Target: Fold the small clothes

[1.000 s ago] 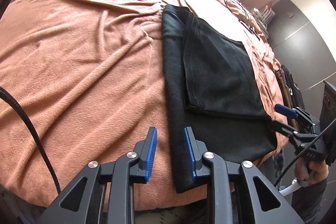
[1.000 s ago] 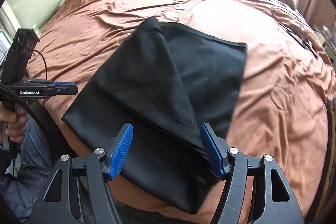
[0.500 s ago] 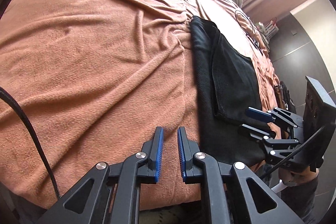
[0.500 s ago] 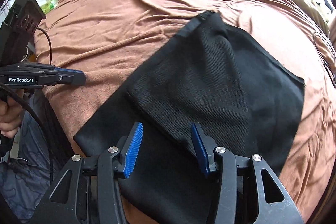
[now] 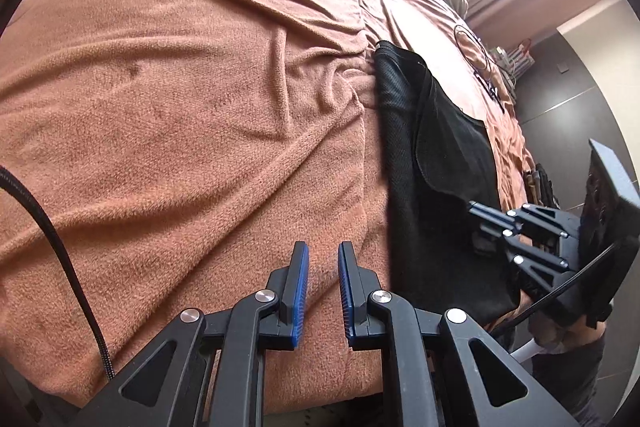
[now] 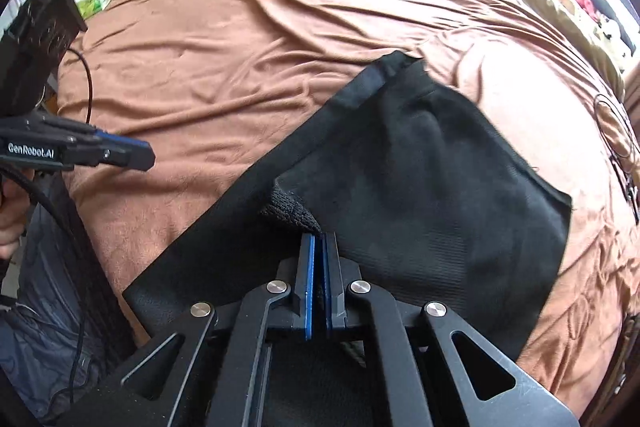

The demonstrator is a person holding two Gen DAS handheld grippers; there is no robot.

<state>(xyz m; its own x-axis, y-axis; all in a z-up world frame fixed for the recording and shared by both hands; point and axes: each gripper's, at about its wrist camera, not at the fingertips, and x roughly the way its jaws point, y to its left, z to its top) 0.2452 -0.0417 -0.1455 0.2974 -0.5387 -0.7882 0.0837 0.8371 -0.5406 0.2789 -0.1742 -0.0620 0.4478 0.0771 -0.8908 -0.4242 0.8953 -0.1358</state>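
Black garment (image 6: 420, 179) lies partly folded on the brown blanket (image 6: 240, 47) of the bed, near its front edge, upper layer turned over the lower. Right tongs (image 6: 319, 247) have just been closing; blue pads now pinch a raised corner of the upper layer, cloth bunched at the tips. Left tongs (image 5: 323, 267) hover over bare blanket just left of the garment, gap narrow, nothing between the pads

black claws (image 6: 319, 247), blue pads (image 5: 301, 291), silver screws, braided cable.
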